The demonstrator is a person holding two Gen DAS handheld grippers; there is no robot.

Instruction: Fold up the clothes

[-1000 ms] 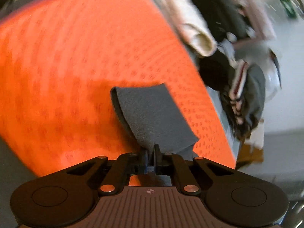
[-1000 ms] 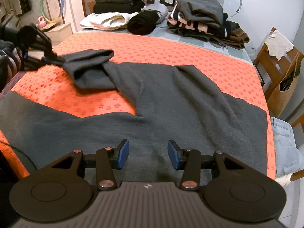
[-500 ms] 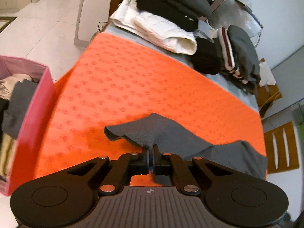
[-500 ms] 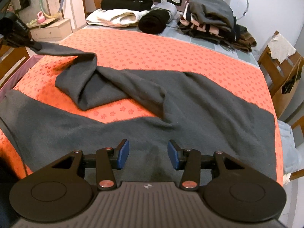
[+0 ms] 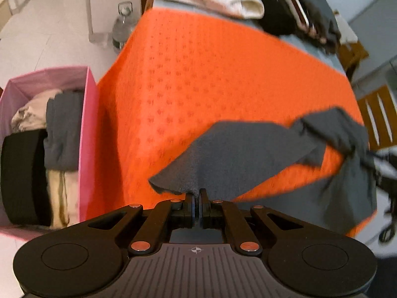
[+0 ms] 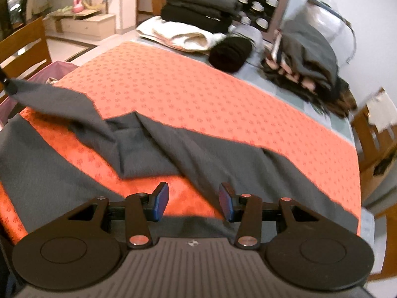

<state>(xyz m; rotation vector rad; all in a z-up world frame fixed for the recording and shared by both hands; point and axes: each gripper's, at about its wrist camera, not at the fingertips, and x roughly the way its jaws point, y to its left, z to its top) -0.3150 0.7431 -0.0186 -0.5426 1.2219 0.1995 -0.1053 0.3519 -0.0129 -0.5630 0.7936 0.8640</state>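
Observation:
A dark grey garment lies spread on the orange patterned tablecloth. My left gripper is shut on the end of one grey sleeve and holds it stretched out above the table's left edge; the sleeve end also shows at the far left of the right wrist view. My right gripper is open and empty, hovering over the garment's near part.
A pink box full of clothes stands on the floor left of the table. Folded and piled clothes line the table's far side. A water bottle stands on the floor. Wooden chairs stand at both sides.
My left gripper has pulled the sleeve end outward to the left, past the table's edge, unfolding the sleeve. My right gripper has shifted slightly over the garment and stays open.

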